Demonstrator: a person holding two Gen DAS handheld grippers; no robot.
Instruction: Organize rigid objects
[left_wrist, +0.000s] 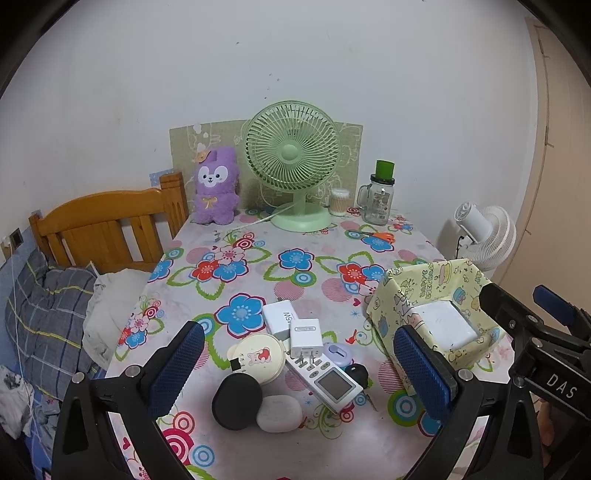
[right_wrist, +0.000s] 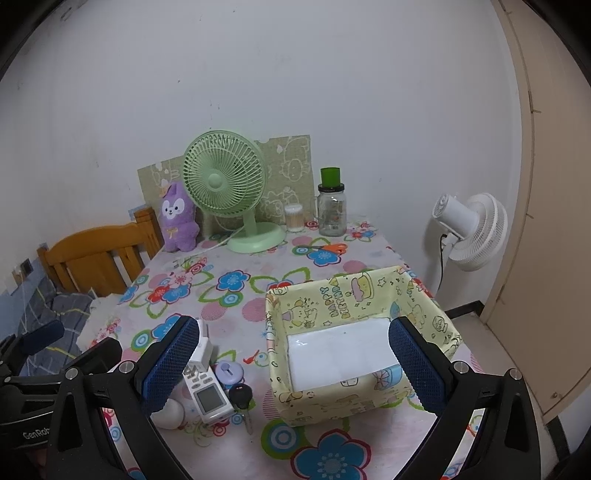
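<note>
Clearly the left gripper (left_wrist: 299, 363) is the nearer one: its jaws stand wide open, holding nothing, directly over the heap of small things. Closest lie the black puck (left_wrist: 237, 400) and white pebble case (left_wrist: 279, 412), then the remote (left_wrist: 325, 376), its long axis slanting away to the left. Further right, the right gripper (right_wrist: 291, 363), also wide open and empty, frames the yellow box (right_wrist: 334, 299).
</note>
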